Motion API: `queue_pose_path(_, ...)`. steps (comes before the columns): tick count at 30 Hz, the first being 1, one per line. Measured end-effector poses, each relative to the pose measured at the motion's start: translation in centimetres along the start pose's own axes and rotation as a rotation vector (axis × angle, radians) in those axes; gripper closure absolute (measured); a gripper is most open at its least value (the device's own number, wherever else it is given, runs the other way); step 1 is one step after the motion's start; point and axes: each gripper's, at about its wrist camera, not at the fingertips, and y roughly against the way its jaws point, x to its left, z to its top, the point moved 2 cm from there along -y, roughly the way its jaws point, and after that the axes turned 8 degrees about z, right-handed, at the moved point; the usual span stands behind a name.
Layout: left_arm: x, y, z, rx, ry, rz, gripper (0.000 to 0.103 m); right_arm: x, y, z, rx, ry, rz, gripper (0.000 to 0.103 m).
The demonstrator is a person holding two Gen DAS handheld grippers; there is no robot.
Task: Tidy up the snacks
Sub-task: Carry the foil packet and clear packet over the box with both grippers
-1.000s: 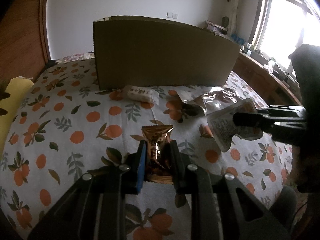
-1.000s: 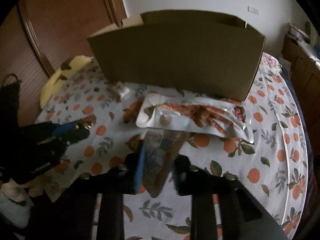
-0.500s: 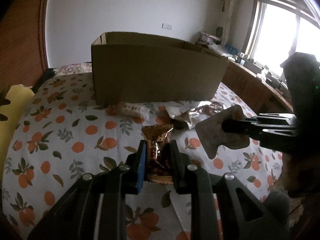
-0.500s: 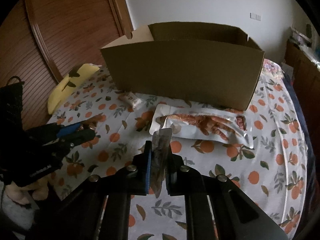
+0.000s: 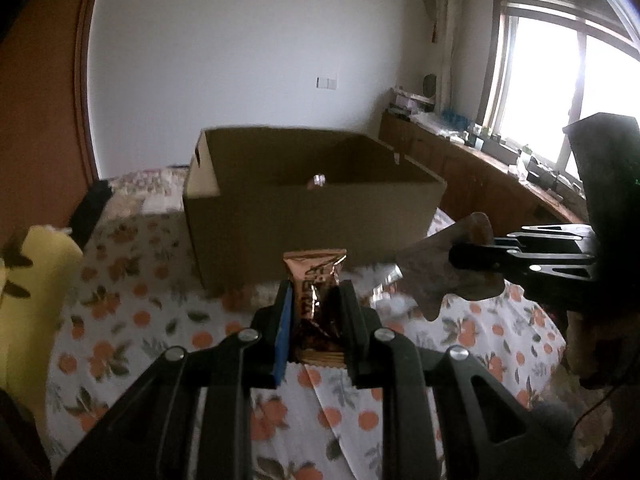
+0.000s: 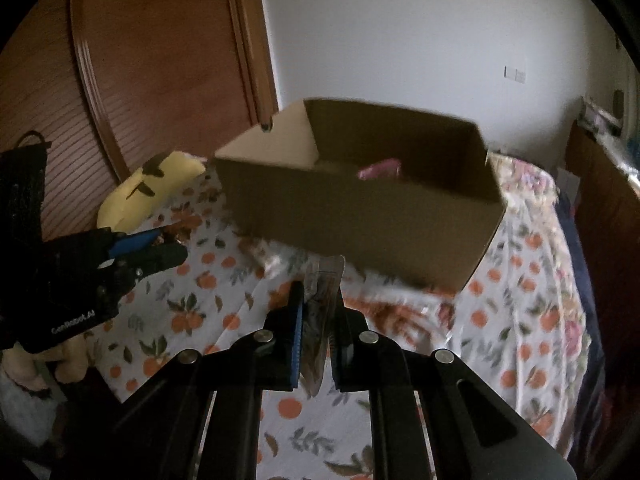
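My left gripper (image 5: 316, 300) is shut on a shiny brown snack packet (image 5: 314, 292) and holds it above the bed, in front of an open cardboard box (image 5: 312, 208). My right gripper (image 6: 318, 312) is shut on a flat clear snack pouch (image 6: 320, 312), held edge-on and raised before the same box (image 6: 360, 208). In the left wrist view the right gripper (image 5: 460, 258) shows at the right with the pouch (image 5: 440, 276). In the right wrist view the left gripper (image 6: 176, 246) shows at the left. A pink packet (image 6: 380, 169) lies inside the box.
The bed has an orange-patterned sheet (image 5: 120, 320). A yellow plush toy (image 5: 28, 292) lies at its left edge, also in the right wrist view (image 6: 148, 188). Wooden wardrobe doors (image 6: 140, 60) stand left; a cluttered counter (image 5: 500, 160) runs under the window at right.
Both grippers have risen with their snacks, so the box's inside now shows. The snacks lying on the bed by the box have dropped mostly out of sight.
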Motion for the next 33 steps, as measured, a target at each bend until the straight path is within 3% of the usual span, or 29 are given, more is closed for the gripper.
queue_pose_path(17, 0.0, -1.0, 6.5, -0.066, -0.037, 0.012, 0.083, -0.8, 1.1, 5.5, -0.065, 0.063, -0.013, 0.095)
queue_pose_path(33, 1.7, -7.6, 11.2, -0.079, -0.036, 0.019, 0.083, -6.1, -2.8, 11.4, -0.137, 0.001, -0.02, 0.095)
